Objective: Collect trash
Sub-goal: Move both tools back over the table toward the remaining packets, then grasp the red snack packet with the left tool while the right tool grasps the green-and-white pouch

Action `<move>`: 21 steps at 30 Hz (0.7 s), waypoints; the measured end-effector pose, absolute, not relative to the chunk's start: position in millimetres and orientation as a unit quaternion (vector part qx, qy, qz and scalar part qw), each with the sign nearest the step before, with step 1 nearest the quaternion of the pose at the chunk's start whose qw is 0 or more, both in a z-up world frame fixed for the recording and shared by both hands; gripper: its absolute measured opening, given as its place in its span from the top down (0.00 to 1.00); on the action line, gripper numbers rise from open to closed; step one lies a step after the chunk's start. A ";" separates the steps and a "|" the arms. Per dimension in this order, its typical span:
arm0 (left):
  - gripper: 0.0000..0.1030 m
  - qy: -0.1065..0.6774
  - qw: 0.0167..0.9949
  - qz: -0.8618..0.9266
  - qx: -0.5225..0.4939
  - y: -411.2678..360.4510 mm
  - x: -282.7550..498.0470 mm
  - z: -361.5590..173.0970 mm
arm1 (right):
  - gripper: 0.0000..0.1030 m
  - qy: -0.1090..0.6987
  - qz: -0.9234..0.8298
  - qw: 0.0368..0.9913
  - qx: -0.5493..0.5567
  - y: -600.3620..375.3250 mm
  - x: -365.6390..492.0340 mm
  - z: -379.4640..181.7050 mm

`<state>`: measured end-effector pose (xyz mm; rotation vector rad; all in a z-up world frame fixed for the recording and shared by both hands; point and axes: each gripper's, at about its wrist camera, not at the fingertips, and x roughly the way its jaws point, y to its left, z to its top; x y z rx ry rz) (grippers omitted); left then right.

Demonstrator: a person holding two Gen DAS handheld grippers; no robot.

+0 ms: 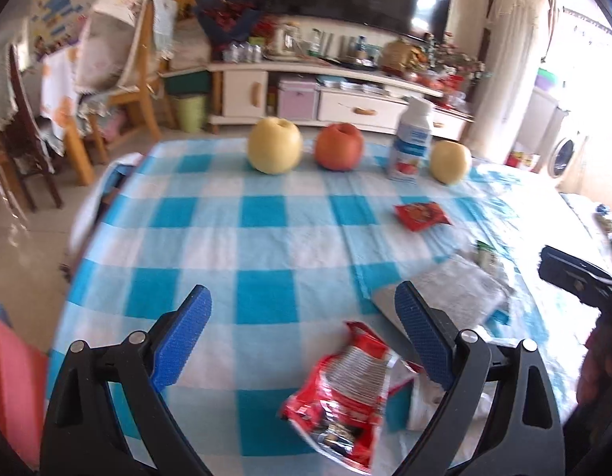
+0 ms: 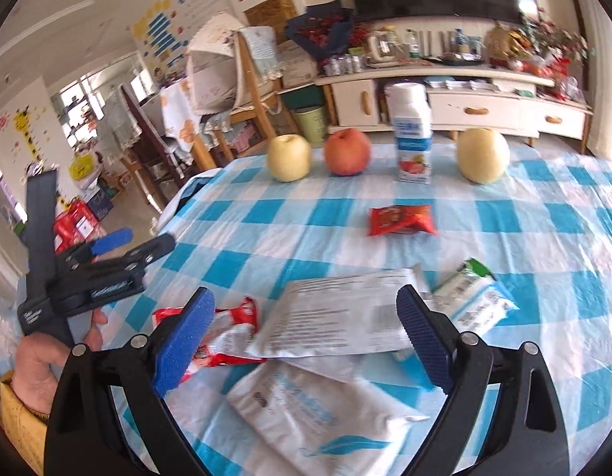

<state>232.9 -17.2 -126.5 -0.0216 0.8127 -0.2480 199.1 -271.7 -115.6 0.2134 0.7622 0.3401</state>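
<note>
Your left gripper [image 1: 302, 313] and right gripper [image 2: 306, 313] both gape wide, holding nothing. Crumpled red wrapper [image 1: 345, 392], shiny with silver print, lies on the checked tablecloth [image 1: 226, 238] just under your left jaws, beside white paper packets [image 2: 337, 317].

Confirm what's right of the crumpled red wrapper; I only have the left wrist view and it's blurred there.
Observer: A printed white mailer bag lies flat, its left end overlapping the red wrapper.
Operator: Anything past it?
Observer: A green and white snack packet, at the mailer's right end.
Operator: Is the right hand-held gripper holding anything?
Observer: No. The right hand-held gripper is open above the mailer.
Operator: Anything nearer?
Observer: A second white bag with blue print, closest to the table's edge.
</note>
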 end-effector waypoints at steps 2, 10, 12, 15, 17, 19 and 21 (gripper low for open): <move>0.09 0.415 0.899 -0.138 -0.036 -18.6 233.0 -134.4 | 0.11 0.375 0.146 0.909 0.112 -288.5 203.5 -117.4; 0.09 0.427 0.892 -0.142 -0.032 -26.2 232.3 -145.8 | 0.11 0.404 0.081 0.901 0.135 -344.5 225.7 -134.6; 0.09 0.422 0.895 -0.143 -0.029 -27.6 233.8 -143.7 | 0.11 0.413 0.073 0.896 0.150 -354.8 232.4 -141.3; 0.09 0.423 0.895 -0.137 -0.030 -31.9 239.5 -143.9 | 0.11 0.425 0.073 0.888 0.158 -359.6 242.2 -147.3; 0.09 0.415 0.898 -0.143 -0.031 -38.8 240.2 -141.0 | 0.11 0.439 0.065 0.883 0.149 -358.2 246.3 -154.1; 0.09 0.408 0.901 -0.147 -0.020 -48.4 240.0 -138.9 | 0.11 0.454 0.069 0.875 0.152 -355.4 247.9 -162.6; 0.09 0.406 0.902 -0.149 -0.015 -55.7 239.4 -139.3 | 0.15 0.463 0.080 0.868 0.160 -353.2 247.1 -168.2</move>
